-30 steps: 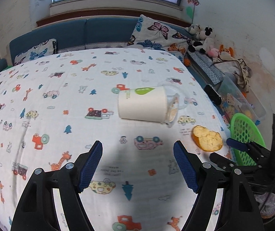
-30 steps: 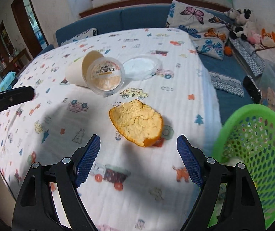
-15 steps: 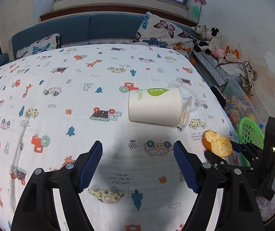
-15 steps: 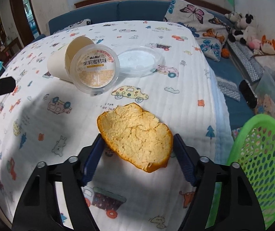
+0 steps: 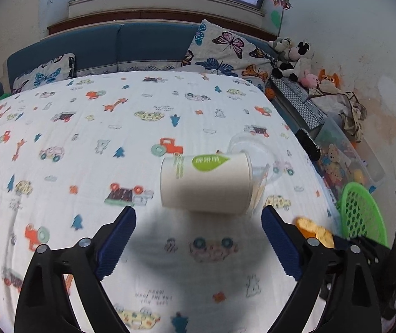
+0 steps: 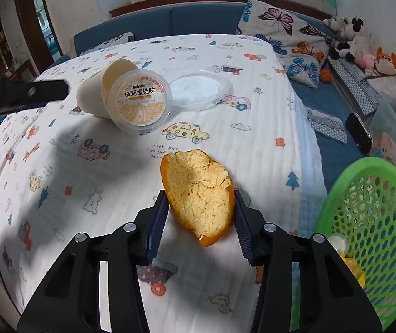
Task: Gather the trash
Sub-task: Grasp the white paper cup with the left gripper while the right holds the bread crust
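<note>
- The right gripper (image 6: 200, 213) pinches the peel (image 6: 199, 194): both blue pads (image 6: 157, 222) press against the sides of the orange peel, its pale pith side up.
- The peel sits over the near right part of the cloth (image 6: 86, 194), nearer than the cup (image 6: 106, 91); whether it rests on the cloth or is lifted off it cannot be told.
- The left gripper (image 5: 198, 238) is spread wide with nothing between its pads (image 5: 116, 240), low over the cloth just short of the cup (image 5: 206, 184).
- The cup lies on its side, its mouth toward the basket (image 6: 370, 230).
- A printed clear lid (image 6: 139, 101) leans against the cup's mouth.
- A second clear lid (image 6: 198, 88) lies flat just beyond and right of the cup.
- The green basket stands off the cloth's edge, right of the cup and close beside the right gripper, with small items inside.
- In the left view the peel (image 5: 313, 231) shows just right of the left gripper's right finger, with the basket (image 5: 361, 213) beyond it.
</note>
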The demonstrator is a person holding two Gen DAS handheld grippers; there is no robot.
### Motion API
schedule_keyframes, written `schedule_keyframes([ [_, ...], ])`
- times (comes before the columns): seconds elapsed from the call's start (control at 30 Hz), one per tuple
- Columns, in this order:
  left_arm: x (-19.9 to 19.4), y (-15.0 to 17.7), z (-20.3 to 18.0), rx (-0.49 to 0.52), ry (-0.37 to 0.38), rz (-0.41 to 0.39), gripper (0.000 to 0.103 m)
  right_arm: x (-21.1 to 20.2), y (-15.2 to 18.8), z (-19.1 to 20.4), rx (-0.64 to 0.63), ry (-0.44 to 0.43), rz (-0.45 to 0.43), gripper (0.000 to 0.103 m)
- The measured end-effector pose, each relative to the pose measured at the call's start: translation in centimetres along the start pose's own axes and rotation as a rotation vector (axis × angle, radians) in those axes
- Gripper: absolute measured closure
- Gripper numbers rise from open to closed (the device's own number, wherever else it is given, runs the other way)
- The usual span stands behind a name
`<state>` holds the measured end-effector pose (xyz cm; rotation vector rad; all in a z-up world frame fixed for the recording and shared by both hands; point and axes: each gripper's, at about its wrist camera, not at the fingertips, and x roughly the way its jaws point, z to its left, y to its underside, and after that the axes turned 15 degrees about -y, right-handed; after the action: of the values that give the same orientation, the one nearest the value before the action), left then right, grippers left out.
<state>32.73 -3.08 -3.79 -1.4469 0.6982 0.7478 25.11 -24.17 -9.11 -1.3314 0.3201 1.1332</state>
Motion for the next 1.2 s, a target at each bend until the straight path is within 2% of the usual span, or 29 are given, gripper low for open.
schedule_keyframes([
  [0.27, 1.7, -1.7, -0.5, -0.028, 0.088, 0.022, 0.009, -0.7, 0.3, -0.1, 0.006, -0.015, -0.01, 0.057],
  [0.6, 4.0, -2.8, -0.7, -0.013, 0.094, 0.036, 0.008, -0.6, 0.4, -0.2, 0.013, -0.031, -0.004, 0.057],
  [0.9, 5.9, -2.7, 0.3, -0.067, 0.151, 0.07, 0.008, -0.5, 0.6, -0.1, 0.014, -0.038, 0.0, 0.057],
  [0.97, 6.0, -2.7, 0.3, -0.072, 0.165, 0.067, 0.011, -0.6, 0.7, -0.1, 0.016, -0.038, 0.0, 0.057],
  [1.03, 5.9, -2.6, 0.0, -0.061, 0.169, 0.059, 0.021, -0.6, 0.8, -0.1, 0.018, -0.038, 0.0, 0.057],
  [1.2, 4.9, -2.3, -0.5, -0.04, 0.15, 0.026, 0.021, -0.9, 1.1, 0.0, 0.017, -0.038, -0.001, 0.057],
])
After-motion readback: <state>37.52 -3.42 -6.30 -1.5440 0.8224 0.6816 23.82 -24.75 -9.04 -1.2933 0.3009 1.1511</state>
